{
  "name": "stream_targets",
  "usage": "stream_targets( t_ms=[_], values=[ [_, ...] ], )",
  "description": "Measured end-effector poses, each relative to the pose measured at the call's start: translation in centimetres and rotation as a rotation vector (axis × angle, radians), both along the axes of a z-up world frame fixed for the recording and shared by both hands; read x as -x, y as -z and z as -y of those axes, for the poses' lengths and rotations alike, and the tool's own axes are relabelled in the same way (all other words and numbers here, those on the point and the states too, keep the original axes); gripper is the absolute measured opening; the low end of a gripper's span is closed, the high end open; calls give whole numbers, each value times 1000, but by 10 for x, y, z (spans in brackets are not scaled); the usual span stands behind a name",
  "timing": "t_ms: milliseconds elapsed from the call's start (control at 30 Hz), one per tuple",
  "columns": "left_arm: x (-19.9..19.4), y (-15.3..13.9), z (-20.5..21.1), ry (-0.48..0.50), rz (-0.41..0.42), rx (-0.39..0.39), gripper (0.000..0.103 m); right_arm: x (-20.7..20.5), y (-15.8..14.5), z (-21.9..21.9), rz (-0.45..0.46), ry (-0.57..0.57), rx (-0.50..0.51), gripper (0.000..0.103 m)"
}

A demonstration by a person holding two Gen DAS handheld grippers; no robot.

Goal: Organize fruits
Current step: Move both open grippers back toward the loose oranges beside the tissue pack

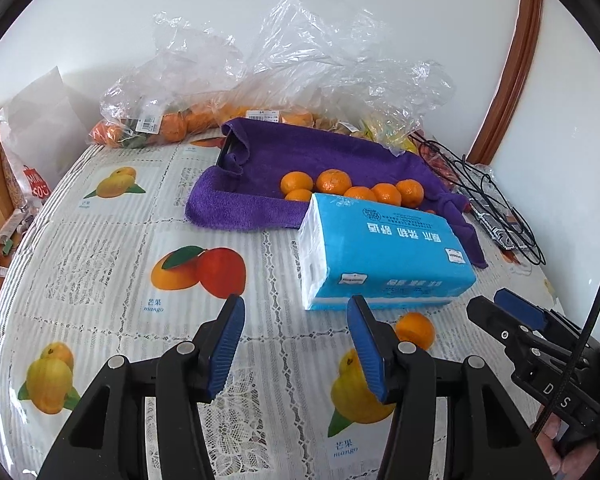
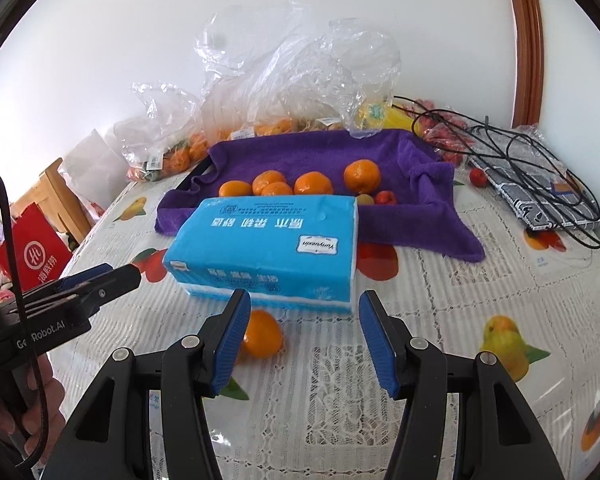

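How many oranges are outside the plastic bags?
7: six oranges on the towel behind the tissue pack; one on the tablecloth before it. The pack may hide more.

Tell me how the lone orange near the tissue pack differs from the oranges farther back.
The lone orange lies by itself on the bare tablecloth, in front of the blue tissue pack; the other oranges sit clustered on the purple towel behind that pack. The lone one is nearest the grippers. All are alike in colour and round shape.
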State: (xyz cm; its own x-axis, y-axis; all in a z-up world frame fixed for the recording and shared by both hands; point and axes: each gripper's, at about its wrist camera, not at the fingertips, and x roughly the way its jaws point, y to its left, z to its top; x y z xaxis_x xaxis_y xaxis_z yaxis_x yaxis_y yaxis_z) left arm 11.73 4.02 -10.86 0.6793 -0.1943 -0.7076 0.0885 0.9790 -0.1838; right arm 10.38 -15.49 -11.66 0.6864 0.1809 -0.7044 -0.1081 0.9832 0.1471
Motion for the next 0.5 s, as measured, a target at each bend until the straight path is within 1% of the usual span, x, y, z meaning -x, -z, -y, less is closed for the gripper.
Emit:
stream_targets(
  t_ms=[167, 333, 500],
  values=[
    [1, 7, -6, -13, -14, 2, 51, -3, 8, -8, -9, -19, 20, 56],
    [-2, 12, -13, -27, -34, 32, 52, -9, 13, -9, -19, -25, 14, 49],
    [-5, 17, -18, -27, -45, 53, 52, -14, 21, -11, -39, -29, 15, 46]
  ],
)
